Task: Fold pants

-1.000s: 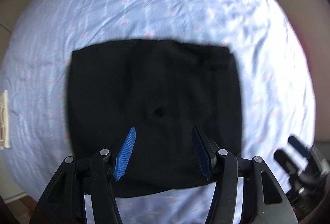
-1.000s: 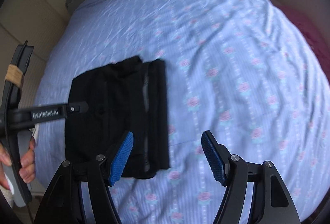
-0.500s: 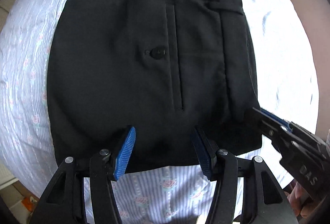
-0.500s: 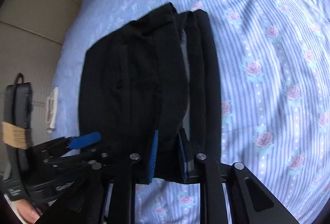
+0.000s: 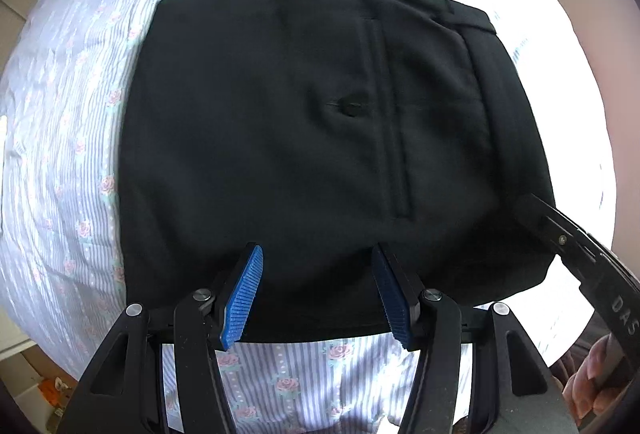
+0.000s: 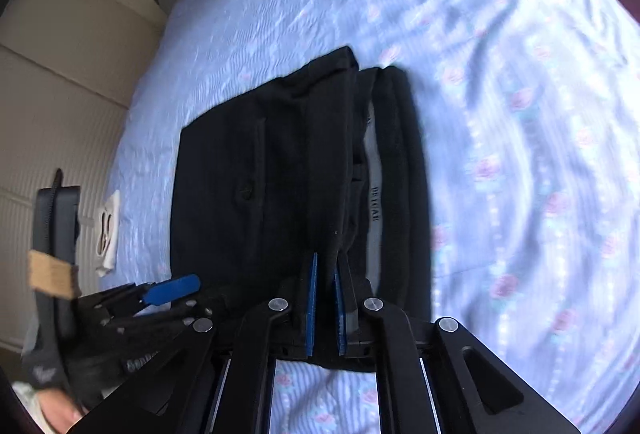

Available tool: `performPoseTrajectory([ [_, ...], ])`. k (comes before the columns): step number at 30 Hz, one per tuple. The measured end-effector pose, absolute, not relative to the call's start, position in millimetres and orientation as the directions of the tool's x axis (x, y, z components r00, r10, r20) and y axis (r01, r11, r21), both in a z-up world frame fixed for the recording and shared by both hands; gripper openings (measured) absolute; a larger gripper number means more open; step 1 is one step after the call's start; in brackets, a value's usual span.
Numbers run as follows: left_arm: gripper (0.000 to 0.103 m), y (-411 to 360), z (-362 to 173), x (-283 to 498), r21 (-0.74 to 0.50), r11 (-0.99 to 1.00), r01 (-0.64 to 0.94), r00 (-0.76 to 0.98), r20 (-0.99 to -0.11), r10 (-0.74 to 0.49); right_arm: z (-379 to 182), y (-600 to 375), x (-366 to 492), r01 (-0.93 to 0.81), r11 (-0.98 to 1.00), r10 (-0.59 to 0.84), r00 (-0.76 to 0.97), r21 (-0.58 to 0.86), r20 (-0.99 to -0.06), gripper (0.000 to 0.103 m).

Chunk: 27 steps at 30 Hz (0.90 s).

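Pants (image 5: 320, 154) lie on the bed (image 5: 72, 154) already folded into a compact square. My right hand-held gripper (image 6: 324, 298) has just closed on their near edge; my left hand-held gripper (image 5: 316, 290) hangs open above. Perhaps one last fold remains.

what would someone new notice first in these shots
The folded black pants lie flat in the middle of a striped, rose-printed sheet, back-pocket button up. The right gripper has just closed on the near edge by the waistband. The left gripper hangs open over the same edge.
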<state>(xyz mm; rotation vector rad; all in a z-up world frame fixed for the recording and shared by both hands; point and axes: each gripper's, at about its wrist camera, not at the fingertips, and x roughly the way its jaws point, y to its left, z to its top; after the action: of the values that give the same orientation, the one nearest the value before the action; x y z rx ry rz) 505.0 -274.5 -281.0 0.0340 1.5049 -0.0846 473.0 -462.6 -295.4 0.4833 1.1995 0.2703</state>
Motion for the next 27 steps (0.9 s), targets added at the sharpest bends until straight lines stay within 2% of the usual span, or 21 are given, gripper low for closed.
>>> performPoseTrajectory([
  [5, 0.057, -276, -274, 499, -0.020, 0.996, 0.090, 0.078, -0.997, -0.027, -323, -488, 477, 0.153, 0.877, 0.392, 0.319, 0.456, -0.863, 0.009],
  [7, 0.065, -276, -270, 496, -0.012, 0.996, 0.084, 0.092, -0.996, -0.020, -328, -489, 478, 0.165, 0.894, 0.356, 0.303, 0.416, -0.884, 0.013],
  [9, 0.066, -275, -267, 492, -0.007, 0.997, 0.082, 0.104, -0.994, -0.016, -322, -482, 476, 0.143, 0.924, 0.302, 0.299, 0.356, -0.905, 0.030],
  [10, 0.067, -273, -265, 490, -0.002, 0.997, 0.079, 0.113, -0.994, -0.011, -316, -482, 473, 0.146, 0.939, 0.257, 0.307, 0.313, -0.916, 0.048],
  [11, 0.068, -271, -262, 487, 0.000, 0.997, 0.075, 0.122, -0.992, -0.009, -307, -484, 468, 0.164, 0.944, 0.221, 0.333, 0.287, -0.917, 0.061],
  [13, 0.069, -266, -256, 481, -0.003, 0.998, 0.067, 0.136, -0.991, -0.012, -291, -492, 452, 0.207, 0.920, 0.228, 0.409, 0.333, -0.884, 0.068],
  [18, 0.072, -246, -250, 456, -0.009, 0.998, 0.057, 0.183, -0.983, -0.019, -288, -502, 422, 0.269, 0.867, 0.271, 0.450, 0.419, -0.851, 0.069],
  [27, 0.077, -251, -266, 446, -0.015, 0.995, 0.103, 0.245, -0.969, -0.040, -350, -484, 388, 0.340, 0.735, 0.396, 0.487, 0.586, -0.779, 0.069],
])
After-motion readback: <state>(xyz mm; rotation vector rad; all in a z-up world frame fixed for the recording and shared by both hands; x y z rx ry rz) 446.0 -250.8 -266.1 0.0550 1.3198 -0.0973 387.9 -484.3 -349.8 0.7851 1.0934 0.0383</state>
